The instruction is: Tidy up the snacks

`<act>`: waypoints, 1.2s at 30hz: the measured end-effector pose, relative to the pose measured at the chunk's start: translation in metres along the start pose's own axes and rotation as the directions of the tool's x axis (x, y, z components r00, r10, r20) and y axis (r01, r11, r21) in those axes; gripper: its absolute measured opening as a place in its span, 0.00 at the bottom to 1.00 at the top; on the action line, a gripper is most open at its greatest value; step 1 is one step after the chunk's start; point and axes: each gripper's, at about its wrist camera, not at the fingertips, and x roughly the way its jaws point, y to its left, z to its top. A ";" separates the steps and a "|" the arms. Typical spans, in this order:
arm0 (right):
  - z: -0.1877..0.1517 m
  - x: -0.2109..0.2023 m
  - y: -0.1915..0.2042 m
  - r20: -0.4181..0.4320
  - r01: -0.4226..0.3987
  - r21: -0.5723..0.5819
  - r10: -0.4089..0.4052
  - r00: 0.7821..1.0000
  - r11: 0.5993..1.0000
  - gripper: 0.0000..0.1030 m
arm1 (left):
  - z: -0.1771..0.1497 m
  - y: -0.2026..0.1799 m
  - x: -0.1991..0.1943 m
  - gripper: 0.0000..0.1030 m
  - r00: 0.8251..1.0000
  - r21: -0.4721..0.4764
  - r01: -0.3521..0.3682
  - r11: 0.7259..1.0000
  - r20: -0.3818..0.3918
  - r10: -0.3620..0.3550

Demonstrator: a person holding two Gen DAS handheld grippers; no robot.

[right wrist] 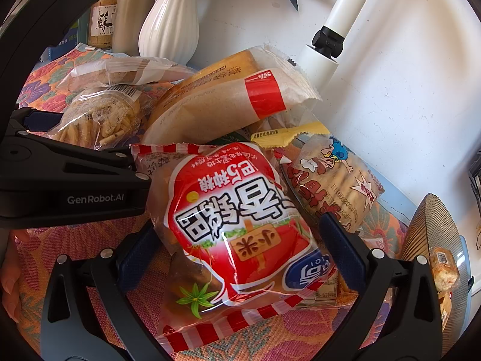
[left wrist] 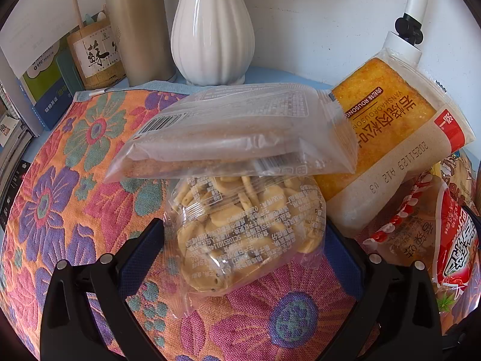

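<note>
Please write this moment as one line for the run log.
left claw: open around clear biscuit bag | right claw: open around red snack bag | surface: floral cloth

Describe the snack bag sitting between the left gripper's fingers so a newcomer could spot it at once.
Start at the white ribbed vase at the back of the floral cloth. In front of it a flat clear packet lies across a smaller one: the clear bag of round pale biscuits. Unlike the orange bread pack to its right, it is see-through with small black print.

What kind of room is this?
Probably a home desk or side table: a floral woven cloth, a white ribbed ceramic vase, a beige metal thermos, and stacked books.
</note>
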 end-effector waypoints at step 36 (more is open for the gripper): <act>0.000 -0.001 -0.001 0.004 -0.007 0.004 0.007 1.000 1.000 0.97 | 0.000 -0.001 -0.001 0.95 1.000 0.000 -0.001 1.000 0.000 0.001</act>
